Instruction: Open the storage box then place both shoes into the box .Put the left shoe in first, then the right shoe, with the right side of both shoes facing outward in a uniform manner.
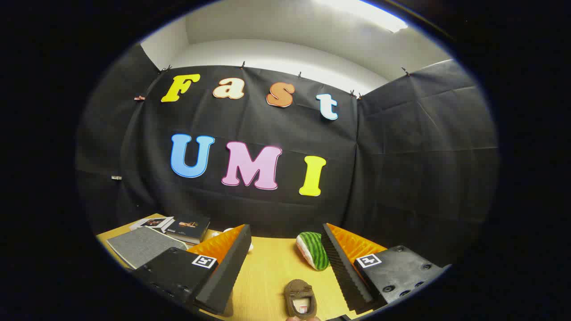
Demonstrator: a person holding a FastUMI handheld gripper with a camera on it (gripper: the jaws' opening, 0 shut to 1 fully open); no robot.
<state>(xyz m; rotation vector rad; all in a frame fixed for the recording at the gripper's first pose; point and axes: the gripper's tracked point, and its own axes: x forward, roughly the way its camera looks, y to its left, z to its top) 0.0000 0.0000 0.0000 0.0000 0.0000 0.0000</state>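
Sitting low between the two fingers of the tongs (285,267) is a small brown shoe (300,302). It looks soft and fuzzy, like a slipper, with a round opening on top. Inside the opening there is something pale, but it is too small to tell what it is. The shoe rests on the surface (267,272), which is smooth, light wood with fine lines running through it.

The tongs are wide open. Nothing is held, and neither finger touches the shoe. Each finger has a flat face with little ridges, like ribbed foam, and a blocky back part with a small square black-and-white marker on it.

Beyond the shoe, just beside the right finger, lies a green striped thing (313,250). It is round and puffy, with dark and light green bands and a white side, like a slice of watermelon. It may be a second slipper, but that is hard to tell.

Off to the left, past the left finger, a flat grey mat (138,244) with a woven look lies on the surface. Next to it are a few flat books (180,226) in a small pile.
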